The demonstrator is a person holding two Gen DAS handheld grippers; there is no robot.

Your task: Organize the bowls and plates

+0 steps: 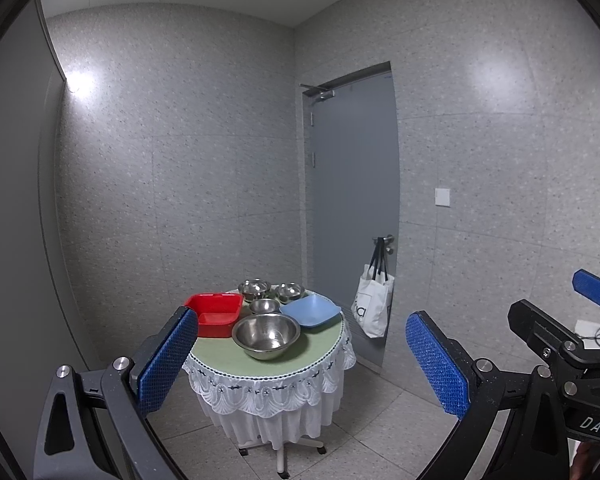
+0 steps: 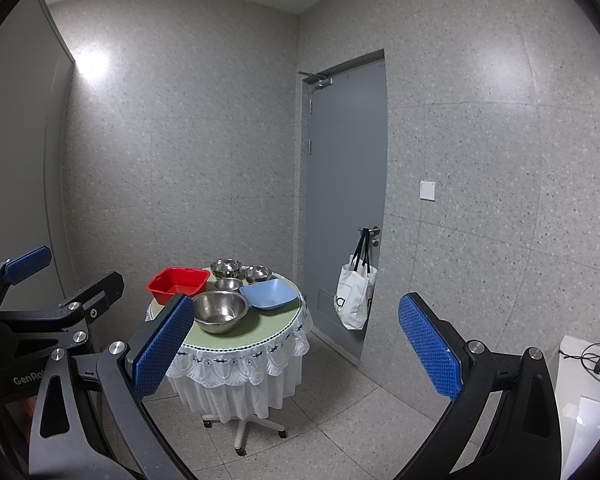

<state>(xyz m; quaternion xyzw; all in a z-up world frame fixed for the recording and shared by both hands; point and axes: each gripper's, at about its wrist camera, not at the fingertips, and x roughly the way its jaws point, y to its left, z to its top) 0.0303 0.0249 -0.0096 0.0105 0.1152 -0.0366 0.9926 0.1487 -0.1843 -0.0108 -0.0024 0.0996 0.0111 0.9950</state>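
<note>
A small round table with a green top and white lace skirt stands some way ahead. On it sit a large steel bowl, a small steel bowl, two more steel bowls at the back, a red square basin and a blue square plate. My left gripper is open and empty, far short of the table. My right gripper is open and empty too.
A grey door is behind the table to the right, with a white tote bag on its handle. A white unit with cables stands at the right. The table has a wheeled base on a tiled floor.
</note>
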